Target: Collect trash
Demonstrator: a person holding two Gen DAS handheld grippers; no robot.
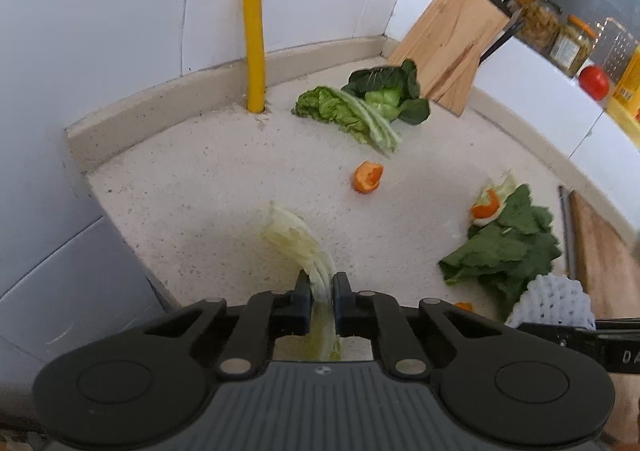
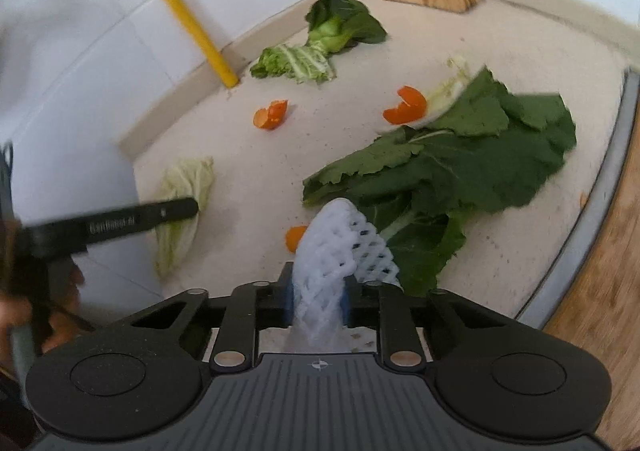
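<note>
A pale cabbage leaf (image 1: 304,243) is pinched in the closed left tool (image 1: 321,297) and a white foam net (image 2: 340,247) in the closed right tool (image 2: 318,301), above the table (image 1: 200,179). Pickup appears done; carrying to a bin, unseen, would be needed next.

Pale cabbage leaf (image 1: 304,247) pinched at its stem, blade curving up off the counter. White foam fruit net (image 2: 340,247) clamped, crumpled. Loose on counter: orange peel pieces (image 1: 368,177), dark green leaves (image 2: 452,167), lettuce-and-bok-choy clump (image 1: 372,103) by the wall.
</note>
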